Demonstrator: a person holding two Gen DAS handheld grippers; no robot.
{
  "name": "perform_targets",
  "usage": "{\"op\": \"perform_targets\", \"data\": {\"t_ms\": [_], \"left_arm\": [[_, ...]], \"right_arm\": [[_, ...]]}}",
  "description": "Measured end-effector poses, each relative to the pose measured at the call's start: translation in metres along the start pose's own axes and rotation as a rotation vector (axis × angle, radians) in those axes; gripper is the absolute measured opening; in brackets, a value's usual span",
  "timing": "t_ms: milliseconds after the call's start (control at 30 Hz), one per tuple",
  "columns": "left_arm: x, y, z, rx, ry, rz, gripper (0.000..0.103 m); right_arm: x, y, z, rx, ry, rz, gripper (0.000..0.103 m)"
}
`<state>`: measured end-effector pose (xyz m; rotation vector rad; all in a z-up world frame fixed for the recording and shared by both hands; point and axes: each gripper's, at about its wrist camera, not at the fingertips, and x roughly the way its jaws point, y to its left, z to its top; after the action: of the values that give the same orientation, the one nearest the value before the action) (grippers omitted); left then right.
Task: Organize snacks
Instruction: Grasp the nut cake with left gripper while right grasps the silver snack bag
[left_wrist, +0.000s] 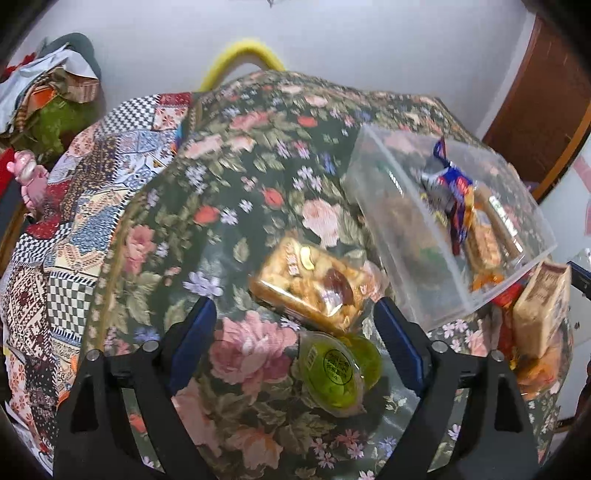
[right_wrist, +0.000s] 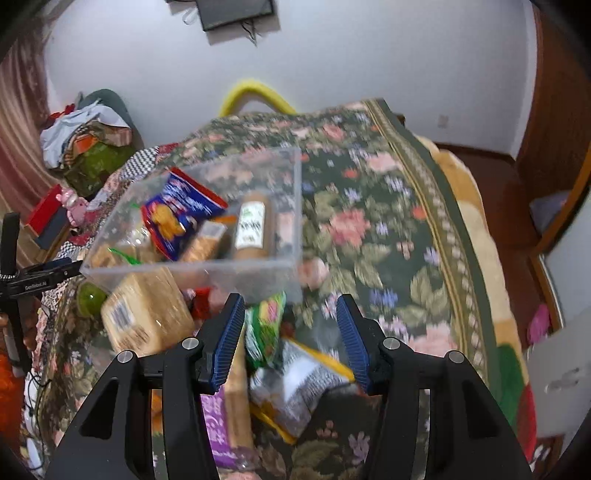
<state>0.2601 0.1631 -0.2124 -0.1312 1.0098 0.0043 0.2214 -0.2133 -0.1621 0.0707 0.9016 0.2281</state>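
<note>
Left gripper spread wide, empty, above green jelly cups and nut brittle pack on floral cloth. Clear bin to its right, holding blue snack bag and brown tube. Only in right view: right gripper open, empty, over silver packet and green packet.

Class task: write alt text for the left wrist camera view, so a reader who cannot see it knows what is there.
An open left gripper hovers over a floral tablecloth, framing a green jelly cup lying on its side and a clear pack of mixed nuts just beyond. To the right stands a clear plastic bin already holding several wrapped snacks.
</note>
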Motion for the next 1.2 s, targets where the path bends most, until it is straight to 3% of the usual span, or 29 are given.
{"op": "perform_targets", "data": {"t_ms": [300,533,733,900,1067,1133,1200], "left_arm": [[0.038,-0.008,0.003,0.052,0.039,0.032,0.092],[0.046,-0.012,0.005,0.073,0.007,0.017,0.092],[0.044,-0.01,0.0,0.061,-0.016,0.005,0.08],[0.034,-0.007,-0.008,0.046,-0.031,0.044,0.079],[0.013,-0.003,-0.011,0.024,-0.066,0.051,0.078],[0.003,-0.003,-0.011,0.019,-0.087,0.057,0.078],[-0.009,-0.003,-0.012,0.012,-0.104,0.048,0.078]], "right_arm": [[0.009,-0.016,-0.026,0.077,0.068,-0.02,0.051],[0.014,-0.016,-0.041,0.101,0.106,-0.01,0.057],[0.02,-0.018,-0.048,0.142,0.114,0.006,0.065],[0.028,-0.015,-0.047,0.113,0.105,-0.02,0.068],[0.029,-0.009,-0.047,0.086,0.089,-0.033,0.057],[0.027,-0.007,-0.048,0.085,0.081,-0.02,0.041],[0.024,-0.006,-0.049,0.084,0.073,-0.032,0.038]]}}
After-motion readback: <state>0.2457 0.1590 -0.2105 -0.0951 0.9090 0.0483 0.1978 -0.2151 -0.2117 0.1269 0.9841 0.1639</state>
